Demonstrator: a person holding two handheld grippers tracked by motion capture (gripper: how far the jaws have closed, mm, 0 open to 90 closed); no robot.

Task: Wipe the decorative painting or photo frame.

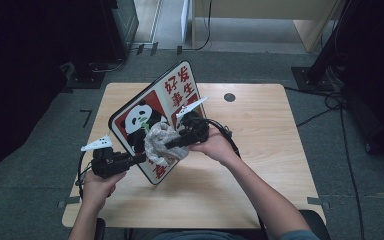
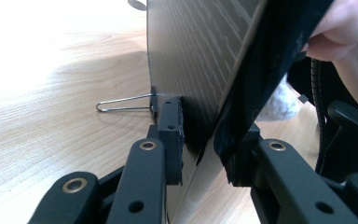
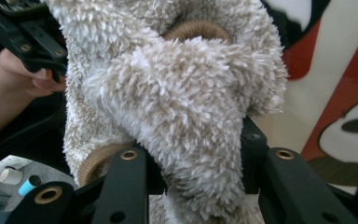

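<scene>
Your left gripper (image 1: 139,158) has its jaws clamped on the lower edge of the panda sign (image 1: 152,107), a flat, stiff rounded board held tilted above the wooden table (image 1: 260,145). Your right gripper (image 1: 172,145) has its jaws closed on a fluffy beige cloth (image 3: 177,93), shaggy pile with a tan hem, pressed against the sign's glossy printed face. A thin wire clip (image 2: 121,105) juts from its plain back.

- My right gripper (image 3: 196,161): jaws clamped on a fluffy beige cloth (image 3: 177,88), pile bulging between them.
- Panda board (image 3: 340,93) just behind the cloth, red and white.
- My other hand (image 3: 14,79) at upper left, on the left gripper (image 3: 25,32).
</scene>
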